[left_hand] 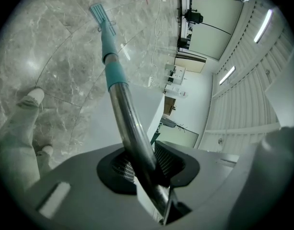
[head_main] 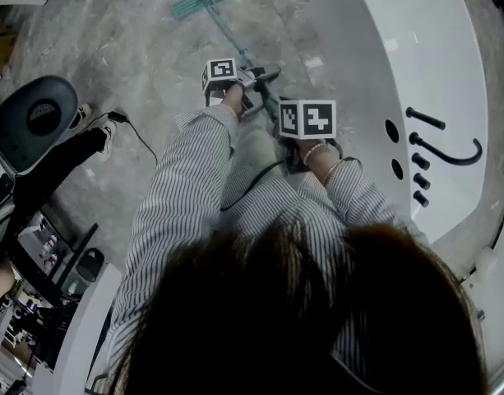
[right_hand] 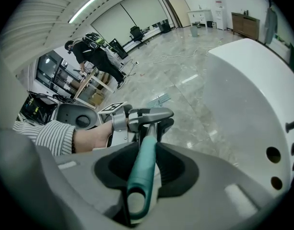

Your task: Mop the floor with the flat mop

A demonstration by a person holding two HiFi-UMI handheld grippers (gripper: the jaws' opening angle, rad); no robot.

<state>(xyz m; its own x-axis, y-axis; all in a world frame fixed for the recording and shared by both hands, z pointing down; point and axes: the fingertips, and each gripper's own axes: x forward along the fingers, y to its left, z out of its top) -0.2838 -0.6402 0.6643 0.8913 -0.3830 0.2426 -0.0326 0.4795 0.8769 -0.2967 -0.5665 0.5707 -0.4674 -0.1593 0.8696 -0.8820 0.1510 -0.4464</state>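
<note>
A teal flat mop rests head-down on the grey marble floor, well ahead of the person, its pole slanting back towards both grippers. The left gripper is clamped on the bare metal pole, the jaws pressed against it from both sides. Nearer the body, the right gripper pinches the teal grip at the handle's upper end. Striped sleeves reach down to both tools. A white bathtub with a black curved tap stands just beside the mop on the right. At the left, another person's dark-clad leg stretches past a grey chair, near a black cable.
</note>
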